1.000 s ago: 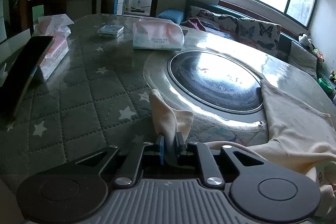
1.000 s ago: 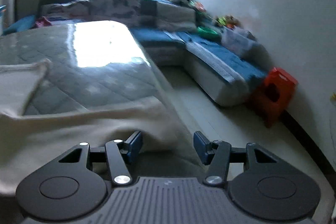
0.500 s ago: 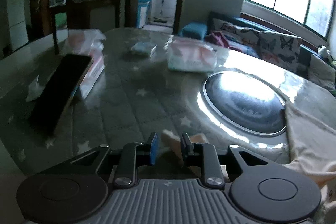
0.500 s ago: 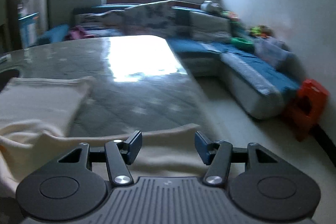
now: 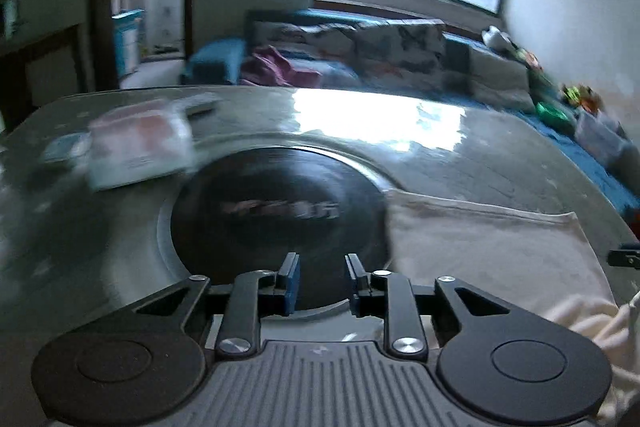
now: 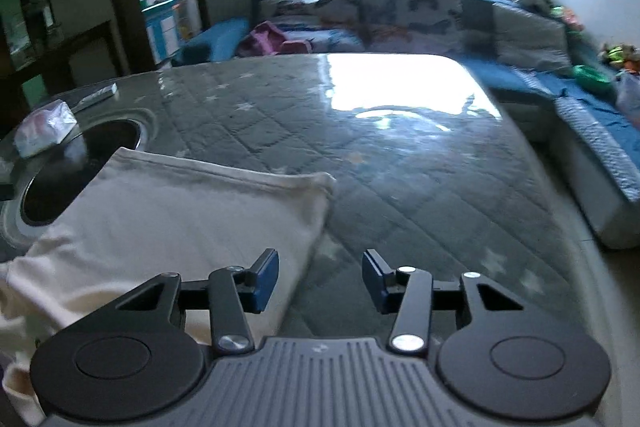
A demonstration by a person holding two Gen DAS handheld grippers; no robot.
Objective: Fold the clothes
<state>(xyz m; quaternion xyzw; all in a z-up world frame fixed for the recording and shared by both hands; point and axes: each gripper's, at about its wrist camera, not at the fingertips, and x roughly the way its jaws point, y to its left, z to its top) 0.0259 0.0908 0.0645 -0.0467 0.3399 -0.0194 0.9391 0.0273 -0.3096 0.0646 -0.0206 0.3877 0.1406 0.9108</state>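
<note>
We see one cream garment lying flat on the table, its left part over the rim of one dark round inset. Left gripper and right gripper: both jaws spread, nothing held; right's left finger over the cloth edge. One tissue pack beyond the inset, blurred.

Left wrist view: low over table, close above dark round inset, facing sofa. Right wrist view: low, right of inset, facing same sofa. Both share cream garment, window.
</note>
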